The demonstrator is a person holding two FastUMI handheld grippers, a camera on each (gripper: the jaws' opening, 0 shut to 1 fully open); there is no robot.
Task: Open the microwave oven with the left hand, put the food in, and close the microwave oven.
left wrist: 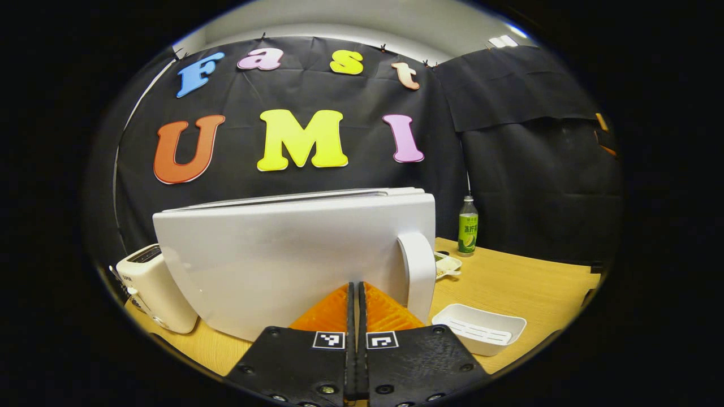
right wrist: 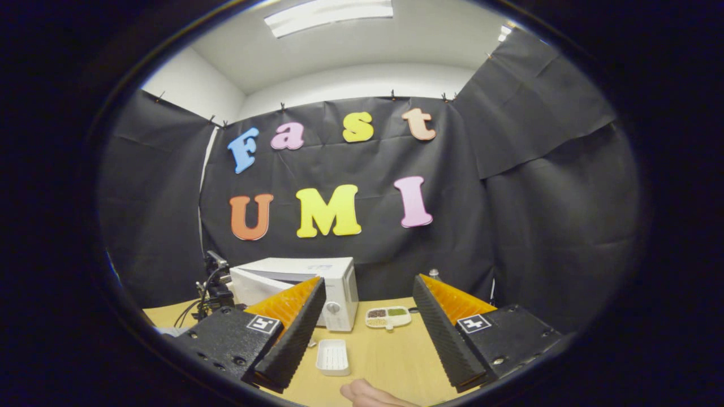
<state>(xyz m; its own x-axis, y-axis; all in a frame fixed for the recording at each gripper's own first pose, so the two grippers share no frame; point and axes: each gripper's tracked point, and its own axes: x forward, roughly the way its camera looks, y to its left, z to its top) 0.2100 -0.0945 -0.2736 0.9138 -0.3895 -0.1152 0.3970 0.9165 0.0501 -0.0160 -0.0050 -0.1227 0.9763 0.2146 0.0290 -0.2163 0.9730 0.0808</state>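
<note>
The white microwave (left wrist: 283, 254) looms right in front of my left gripper (left wrist: 357, 291), whose fingers are shut together with nothing between them and their tips close to the door. The door's white handle (left wrist: 417, 271) stands just right of the tips. The door looks swung partly out from the body. In the right gripper view the microwave (right wrist: 339, 282) sits at the table's back. The food dish (right wrist: 387, 316) with several compartments lies to its right, also seen as the dish (left wrist: 447, 264) past the handle. My right gripper (right wrist: 369, 285) hangs open and empty, well back from both.
A cream toaster (left wrist: 153, 288) stands left of the microwave and a green bottle (left wrist: 468, 226) behind the dish. A small white ribbed tray (right wrist: 332, 356) lies on the wooden table (left wrist: 537, 282). A hand (right wrist: 367, 394) shows at the bottom edge.
</note>
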